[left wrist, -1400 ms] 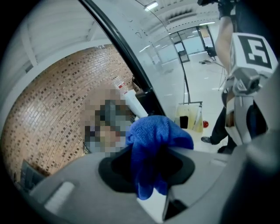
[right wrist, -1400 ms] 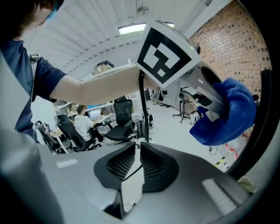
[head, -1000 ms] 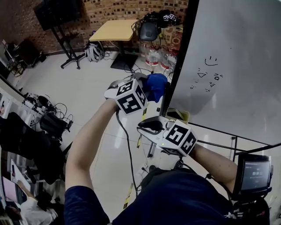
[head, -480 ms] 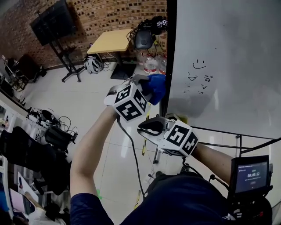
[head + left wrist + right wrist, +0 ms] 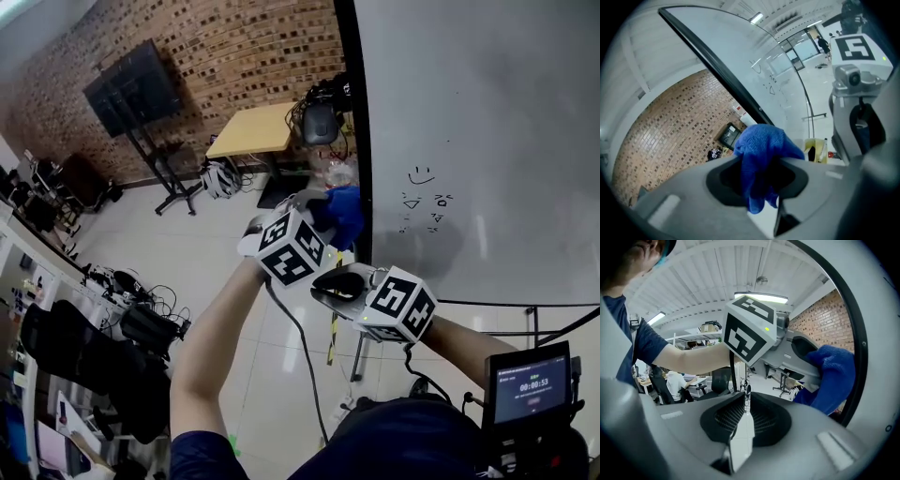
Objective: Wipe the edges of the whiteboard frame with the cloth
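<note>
Currently, at the far left of the head view, a dark screen on a floor stand (image 5: pixel 136 89) stands before the brick wall (image 5: pixel 253 47). A pale wooden table (image 5: pixel 253 131) lies to its right, near the board.

Left gripper (image 5: pixel 761 176): jaws clenched on the blue cloth (image 5: pixel 764 145). The cloth bunches out beyond the tips, and a fold hangs down between the pads. In the head view the cloth sits directly at the left side of the black whiteboard frame (image 5: pixel 354 141), partway up the visible upright. The right gripper view shows the cloth's edge meeting that upright, but firm pressure cannot be confirmed. The gripper's marker cube (image 5: pixel 289 247) faces the head camera. It is carried on a bare forearm (image 5: pixel 211 337) raised from the lower left.

Right gripper (image 5: pixel 746 416): pads drawn nearly together, with only a thin slit showing and nothing between them. In the head view it is held just below and to the right of the left gripper, apart from the board. Its own camera looks onto the left gripper's cube and the cloth.

Whiteboard (image 5: pixel 487 112): small marker doodles (image 5: pixel 424 197), a smiling face uppermost, lie to the right of the cloth. At the lower right, a small lit display (image 5: pixel 532 384) sits close to the person's body.
</note>
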`<action>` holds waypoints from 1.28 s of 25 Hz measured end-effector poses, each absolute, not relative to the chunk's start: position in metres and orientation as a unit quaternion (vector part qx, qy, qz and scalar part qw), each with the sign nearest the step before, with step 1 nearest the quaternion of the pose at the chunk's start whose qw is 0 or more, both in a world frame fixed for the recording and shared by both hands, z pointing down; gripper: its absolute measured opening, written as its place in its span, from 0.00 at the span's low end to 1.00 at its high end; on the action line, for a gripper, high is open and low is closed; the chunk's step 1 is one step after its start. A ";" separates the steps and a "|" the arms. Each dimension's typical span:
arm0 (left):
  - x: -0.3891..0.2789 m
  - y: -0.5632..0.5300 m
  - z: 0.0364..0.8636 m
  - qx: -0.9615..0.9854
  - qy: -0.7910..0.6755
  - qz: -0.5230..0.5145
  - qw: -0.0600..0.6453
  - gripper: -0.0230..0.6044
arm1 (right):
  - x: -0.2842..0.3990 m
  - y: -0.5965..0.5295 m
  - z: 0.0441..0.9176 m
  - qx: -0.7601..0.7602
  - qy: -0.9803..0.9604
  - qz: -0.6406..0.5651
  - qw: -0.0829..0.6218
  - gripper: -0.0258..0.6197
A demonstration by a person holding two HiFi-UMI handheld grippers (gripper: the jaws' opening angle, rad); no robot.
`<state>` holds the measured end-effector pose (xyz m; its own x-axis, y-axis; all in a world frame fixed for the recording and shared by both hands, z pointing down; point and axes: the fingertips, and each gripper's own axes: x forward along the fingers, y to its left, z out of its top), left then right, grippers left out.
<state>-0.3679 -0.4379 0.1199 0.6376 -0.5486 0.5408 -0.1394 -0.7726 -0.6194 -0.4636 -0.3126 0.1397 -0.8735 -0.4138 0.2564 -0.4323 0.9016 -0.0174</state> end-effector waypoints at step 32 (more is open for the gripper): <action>-0.356 -0.454 -0.067 -0.815 0.293 -0.361 0.345 0.23 | -0.467 -0.352 0.014 0.126 -0.979 -0.079 0.137 0.10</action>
<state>-0.3559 -0.4537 -0.0667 0.5677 -0.7264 0.3874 -0.2276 -0.5907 -0.7741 -0.4669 -0.3523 0.0142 -0.9306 -0.2690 0.2483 -0.2255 0.9555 0.1901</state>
